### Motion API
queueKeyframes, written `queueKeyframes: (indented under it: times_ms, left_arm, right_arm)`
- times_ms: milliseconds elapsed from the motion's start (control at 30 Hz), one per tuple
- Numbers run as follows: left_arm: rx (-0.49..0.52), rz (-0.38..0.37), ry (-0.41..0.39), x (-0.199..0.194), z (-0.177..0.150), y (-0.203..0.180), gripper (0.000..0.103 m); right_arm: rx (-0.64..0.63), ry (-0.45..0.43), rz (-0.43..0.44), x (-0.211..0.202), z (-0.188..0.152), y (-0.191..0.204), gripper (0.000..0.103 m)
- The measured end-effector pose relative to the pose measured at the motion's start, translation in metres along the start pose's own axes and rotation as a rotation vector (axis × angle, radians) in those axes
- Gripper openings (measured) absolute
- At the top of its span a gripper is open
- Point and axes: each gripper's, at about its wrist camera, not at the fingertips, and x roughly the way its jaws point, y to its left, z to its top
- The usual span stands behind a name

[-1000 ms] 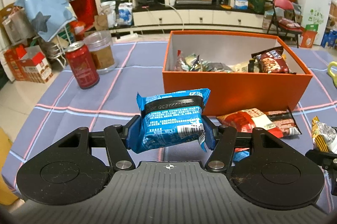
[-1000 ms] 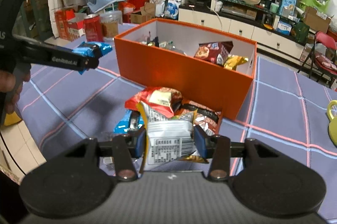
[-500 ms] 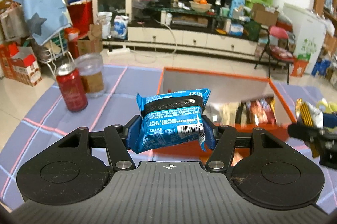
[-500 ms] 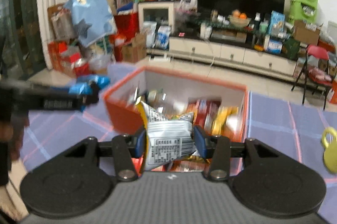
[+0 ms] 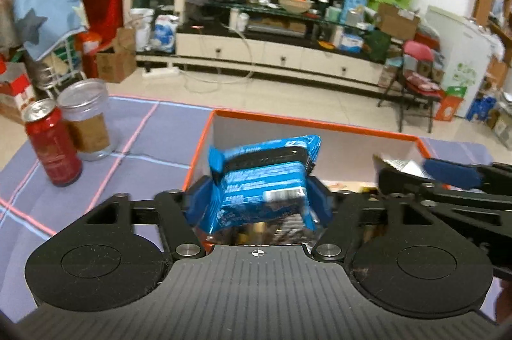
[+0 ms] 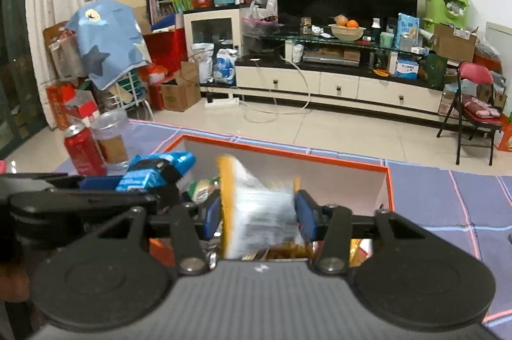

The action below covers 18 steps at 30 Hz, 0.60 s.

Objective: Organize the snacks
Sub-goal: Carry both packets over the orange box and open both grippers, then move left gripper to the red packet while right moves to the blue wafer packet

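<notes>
Both claws, which a second ago were low over the tabletop short of the orange box [image 5: 320, 124], now hang above its open top, side by side and tipped downward. The jaws of each have just been opening. In the left claw [image 5: 257, 201] the blue snack packet [image 5: 262, 180] sits between pads that have drawn off its sides; it looks blurred and tilted, loose rather than pinched. In the right claw [image 6: 259, 213] the white and yellow snack bag [image 6: 259, 212] is likewise smeared with blur between its spread pads, the left pad clear of it.

The left wrist view alone shows the right claw from the side, its blue pad over the box's right end. The right wrist view alone shows other wrapped snacks lying inside the box under the bag.

Left of the box on the purple tabletop [image 5: 153, 145] stand a red can [image 5: 52, 145] and a clear jar [image 5: 86, 119], touching.
</notes>
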Motion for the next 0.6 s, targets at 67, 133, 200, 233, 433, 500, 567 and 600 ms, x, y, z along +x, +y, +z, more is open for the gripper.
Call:
queueKeyframes:
  times_ms: [67,133,200,233,433,500,567,600]
  left_arm:
    - [-0.017,0.01,-0.015,-0.005,-0.001,0.007,0.079]
    - [-0.024,0.014,-0.028,-0.013,0.001,0.011,0.08]
    - [-0.023,0.022,-0.037,-0.024,-0.001,0.016,0.081]
    - [-0.02,0.021,-0.039,-0.029,-0.002,0.017,0.081]
    - [-0.088,0.01,-0.013,-0.06,-0.028,0.032,0.084]
    - [-0.103,-0.001,0.015,-0.067,-0.044,0.034,0.084]
    - [-0.086,-0.002,0.044,-0.072,-0.061,0.034,0.084]
    - [-0.075,0.003,0.06,-0.073,-0.069,0.035,0.083]
  right_arm:
    - [0.004,-0.009,-0.013,0.0,0.0,-0.002,0.06]
    - [-0.002,-0.026,-0.014,-0.008,-0.002,-0.003,0.06]
    - [-0.018,-0.045,-0.031,-0.021,-0.006,-0.006,0.061]
    - [-0.029,-0.058,-0.042,-0.029,-0.01,-0.006,0.062]
    - [-0.014,-0.047,-0.158,-0.072,-0.049,-0.027,0.069]
    - [-0.023,0.033,-0.15,-0.072,-0.071,-0.033,0.068]
    - [-0.126,0.112,-0.092,-0.065,-0.087,-0.031,0.065]
    - [-0.206,0.121,-0.059,-0.064,-0.095,-0.027,0.065]
